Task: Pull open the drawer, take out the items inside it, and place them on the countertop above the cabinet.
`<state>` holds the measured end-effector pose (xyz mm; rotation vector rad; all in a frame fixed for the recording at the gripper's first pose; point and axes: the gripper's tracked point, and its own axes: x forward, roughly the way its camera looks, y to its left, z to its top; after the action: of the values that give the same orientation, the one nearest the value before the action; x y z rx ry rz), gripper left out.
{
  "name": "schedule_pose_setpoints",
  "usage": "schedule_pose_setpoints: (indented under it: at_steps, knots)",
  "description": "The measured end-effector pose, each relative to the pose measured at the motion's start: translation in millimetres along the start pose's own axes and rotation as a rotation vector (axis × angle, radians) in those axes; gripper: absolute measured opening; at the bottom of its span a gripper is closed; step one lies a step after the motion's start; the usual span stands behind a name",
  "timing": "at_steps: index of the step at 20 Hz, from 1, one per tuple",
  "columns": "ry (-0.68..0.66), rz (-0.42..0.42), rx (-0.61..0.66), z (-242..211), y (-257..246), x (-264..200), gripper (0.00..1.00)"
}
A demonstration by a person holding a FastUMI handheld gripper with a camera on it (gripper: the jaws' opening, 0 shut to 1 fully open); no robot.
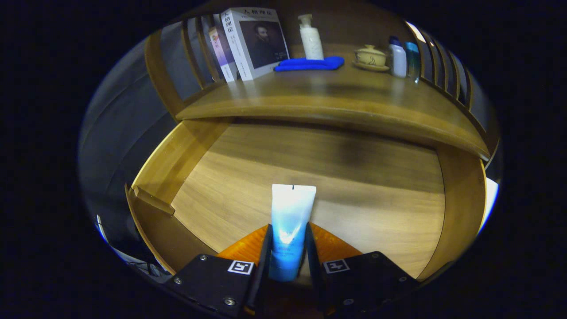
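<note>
A blue and white squeeze tube (290,221) stands up between my two fingers, its crimped white end pointing away from me. My gripper (287,250) is shut on the tube, with both orange-backed fingers pressing its sides. Below and beyond it lies the open wooden drawer (168,155), its bare floor showing. Above the drawer runs the cabinet's countertop (336,99).
On the countertop stand two books (254,42) at the back left, a white pump bottle (311,39), a blue cloth (310,63), a lidded tea cup on a saucer (371,57) and two small bottles (404,60). A slatted wooden rail (447,73) curves around the countertop's sides.
</note>
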<state>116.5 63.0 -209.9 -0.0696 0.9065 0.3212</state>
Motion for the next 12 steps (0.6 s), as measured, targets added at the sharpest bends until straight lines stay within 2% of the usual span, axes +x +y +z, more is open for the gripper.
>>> schedule_pose_setpoints:
  at_steps: [5, 12]
  knots:
    - [-0.151, -0.006, -0.07, 22, 4, -10, 0.43]
    - [-0.273, 0.018, -0.066, 57, 15, -39, 0.43]
